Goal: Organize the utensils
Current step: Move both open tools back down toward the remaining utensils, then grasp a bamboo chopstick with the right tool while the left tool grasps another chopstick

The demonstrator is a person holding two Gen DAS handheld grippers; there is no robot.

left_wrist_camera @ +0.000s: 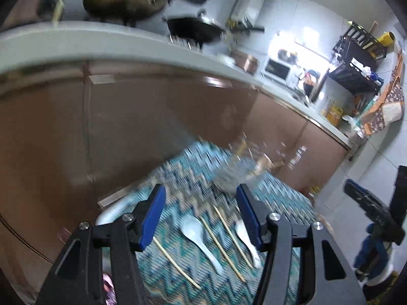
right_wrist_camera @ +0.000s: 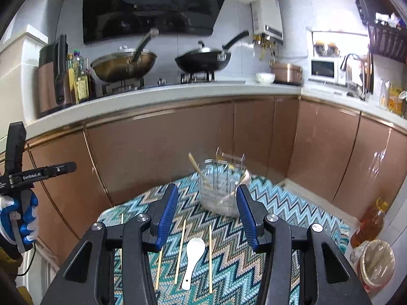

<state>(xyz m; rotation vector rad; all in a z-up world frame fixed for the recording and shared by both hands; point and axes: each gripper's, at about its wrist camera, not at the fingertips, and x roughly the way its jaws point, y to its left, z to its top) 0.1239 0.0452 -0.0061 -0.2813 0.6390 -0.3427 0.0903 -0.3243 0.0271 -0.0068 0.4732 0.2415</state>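
Behind our small tabletop (right_wrist_camera: 300, 203), with its zigzag-patterned cloth (right_wrist_camera: 229, 259), we are facing copper-coloured kitchen cabinets (right_wrist_camera: 157, 152) and a stove carrying two woks.

We are holding both grippers above the cloth, and both are empty. The right gripper (right_wrist_camera: 206, 218) is hovering with its blue fingers (right_wrist_camera: 166, 216) wide apart, and between them we are seeing a white spoon (right_wrist_camera: 193, 261) flanked by loose chopsticks (right_wrist_camera: 180, 251) lying roughly parallel. The left gripper (left_wrist_camera: 201, 218) is likewise spread wide; its view is blurred, but it is showing two white spoons (left_wrist_camera: 201, 241) and several chopsticks on the cloth. At the far side of the cloth a clear glass holder (right_wrist_camera: 221, 190) is already keeping a few chopsticks and what looks like a spoon.

We are judging the step in hand to be picking the next loose utensil for the holder. To do it well, we are thinking the right gripper should be coming down square over one piece only, with the fingers straddling it across its width, not along it. The chopsticks are thin and lying flat, so the fingertips probably need to be touching the cloth before closing, or the stick may slip. The spoon's handle looks the easier place to pinch than its bowl. Neighbouring pieces are lying close, so nudging them is a risk.
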